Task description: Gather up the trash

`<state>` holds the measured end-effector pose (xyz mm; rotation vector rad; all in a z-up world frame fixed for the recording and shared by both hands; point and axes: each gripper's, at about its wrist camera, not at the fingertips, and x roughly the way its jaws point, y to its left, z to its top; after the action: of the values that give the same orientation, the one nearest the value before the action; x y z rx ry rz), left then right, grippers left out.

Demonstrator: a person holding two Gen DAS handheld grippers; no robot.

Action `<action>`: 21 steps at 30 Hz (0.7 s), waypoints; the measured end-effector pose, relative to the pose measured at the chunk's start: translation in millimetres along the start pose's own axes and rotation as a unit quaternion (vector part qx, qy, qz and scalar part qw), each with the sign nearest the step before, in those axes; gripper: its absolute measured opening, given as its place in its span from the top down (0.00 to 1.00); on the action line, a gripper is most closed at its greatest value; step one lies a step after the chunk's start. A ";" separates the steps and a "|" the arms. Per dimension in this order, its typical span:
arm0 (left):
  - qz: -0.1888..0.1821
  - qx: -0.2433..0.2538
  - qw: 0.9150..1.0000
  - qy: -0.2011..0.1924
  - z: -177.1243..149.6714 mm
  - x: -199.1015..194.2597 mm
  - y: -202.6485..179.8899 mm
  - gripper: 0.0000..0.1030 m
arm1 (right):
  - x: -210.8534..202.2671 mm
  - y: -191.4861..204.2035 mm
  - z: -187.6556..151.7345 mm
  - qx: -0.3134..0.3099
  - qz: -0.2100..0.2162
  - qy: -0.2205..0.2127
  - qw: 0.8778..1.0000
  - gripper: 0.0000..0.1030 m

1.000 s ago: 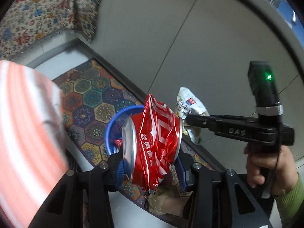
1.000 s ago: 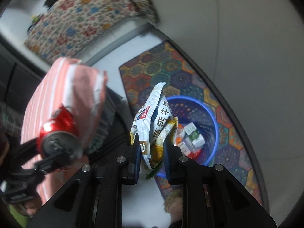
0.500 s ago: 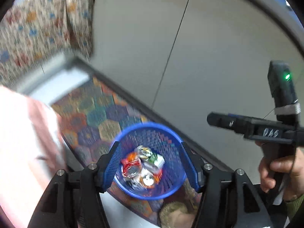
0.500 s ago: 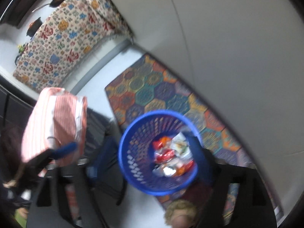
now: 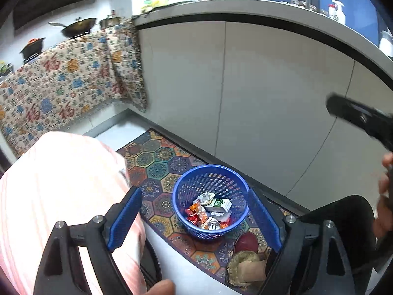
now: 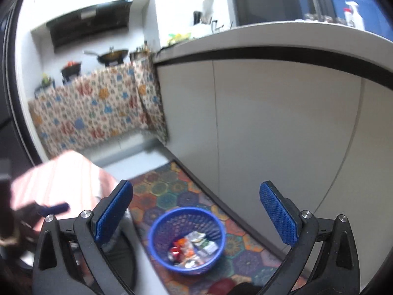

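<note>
A second ago the left gripper (image 5: pixel 194 216) pinched a crushed red can and the right gripper (image 6: pixel 196 215) pinched a snack bag. Now both are let go, and both grippers have lifted up higher over the blue basket (image 5: pixel 210 201).

From the left wrist, the jaws are spread wide with nothing in them. The blue basket sits on the floor mat (image 5: pixel 157 164) right between the two blue pads (image 5: pixel 125 218), far below them. Inside it lies the trash: a silver can top (image 5: pixel 213 225), a small white and green carton (image 5: pixel 218 204), and red and orange wrappers (image 5: pixel 195 212). A red slipper (image 5: pixel 245 242) is just past the basket, near the right-side pad. The other gripper's dark finger pokes in at the far right edge.

From the right wrist, the picture is a bit blurry. These jaws are also spread wide and empty. The blue basket (image 6: pixel 186 241) sits below and between the pads (image 6: pixel 113 213), a little nearer the left-side one. The can (image 6: pixel 175 252) and wrappers lie in it.

I think this bit of the job is done, because both pieces landed in the basket. No other trash shows on the floor here, so I cannot tell if more is left.
</note>
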<state>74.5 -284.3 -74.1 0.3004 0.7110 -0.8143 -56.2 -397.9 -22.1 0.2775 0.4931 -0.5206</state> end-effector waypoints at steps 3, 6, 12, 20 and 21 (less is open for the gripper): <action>0.050 -0.004 0.999 0.006 0.0 -9.0 -6.2 0.14 | 3.8 0.7 -2.8 -0.008 0.049 0.059 0.997 0.00; 0.059 -0.012 0.998 0.036 0.6 -4.0 -6.1 0.14 | 6.3 1.8 -14.1 -0.015 0.028 0.096 0.995 0.00; 0.044 -0.025 0.996 0.075 -3.8 1.1 -0.9 0.14 | 14.3 1.0 -32.2 0.002 0.013 0.172 0.985 0.00; 0.028 -0.029 0.995 0.091 -6.4 10.3 2.1 0.14 | 16.8 5.8 -41.6 -0.010 0.014 0.199 0.980 0.00; 0.029 -0.028 0.995 0.092 -6.5 11.2 2.1 0.14 | 17.9 7.5 -42.6 -0.013 0.013 0.199 0.980 0.00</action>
<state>78.4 -285.9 -86.6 0.3462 0.8932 -0.7163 -54.7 -382.9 -66.5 0.3644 0.8836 -0.4335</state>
